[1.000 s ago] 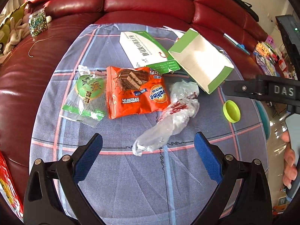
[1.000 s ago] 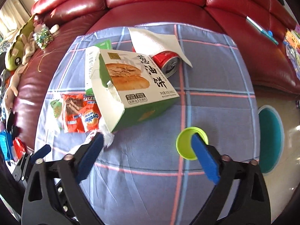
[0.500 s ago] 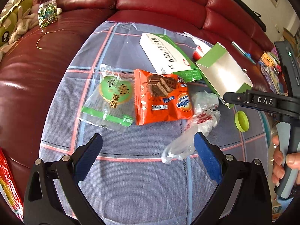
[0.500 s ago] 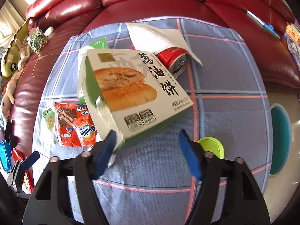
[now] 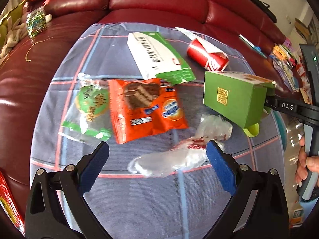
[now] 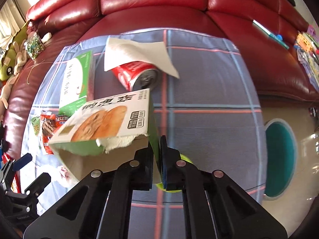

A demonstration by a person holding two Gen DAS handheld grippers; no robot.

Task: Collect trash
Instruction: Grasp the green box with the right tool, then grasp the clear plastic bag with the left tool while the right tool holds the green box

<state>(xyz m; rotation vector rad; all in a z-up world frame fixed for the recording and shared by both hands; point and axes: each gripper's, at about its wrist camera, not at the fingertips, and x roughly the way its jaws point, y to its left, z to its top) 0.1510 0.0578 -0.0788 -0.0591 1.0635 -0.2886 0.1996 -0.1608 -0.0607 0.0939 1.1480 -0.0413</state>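
Your right tool (image 6: 159, 159) has its 2 blue pads pinched tight on the green side wall of the torn green-and-white cardboard pastry box (image 6: 105, 123), gripping at the open, ripped end. In the left wrist view that box (image 5: 235, 99) is tilted, with your right tool's black arm reaching in from the right, and your right hand (image 5: 305, 165) wraps the grey handle at the frame's edge. A round lime-green plastic lid (image 5: 252, 130) peeks out just under the box's lower corner.

Your left tool (image 5: 157, 165) stands wide, with nothing between its pads, above the blue checked cloth (image 5: 139, 199) that covers the worktop. A crumpled clear plastic bag with red print (image 5: 179, 155) lies between its fingers on the cloth.

Other trash lies spread out on the cloth: an orange chocolate-wafer snack packet (image 5: 147, 107), a clear-and-green pastry wrapper (image 5: 89, 109) just beside it on its left, a flat white-and-green carton (image 5: 157, 55) behind them, and a red drink can on its side (image 6: 137, 73) with a white paper napkin (image 6: 137, 53) draped over it. A dark red leather sofa (image 6: 151, 6) curves behind the worktop.
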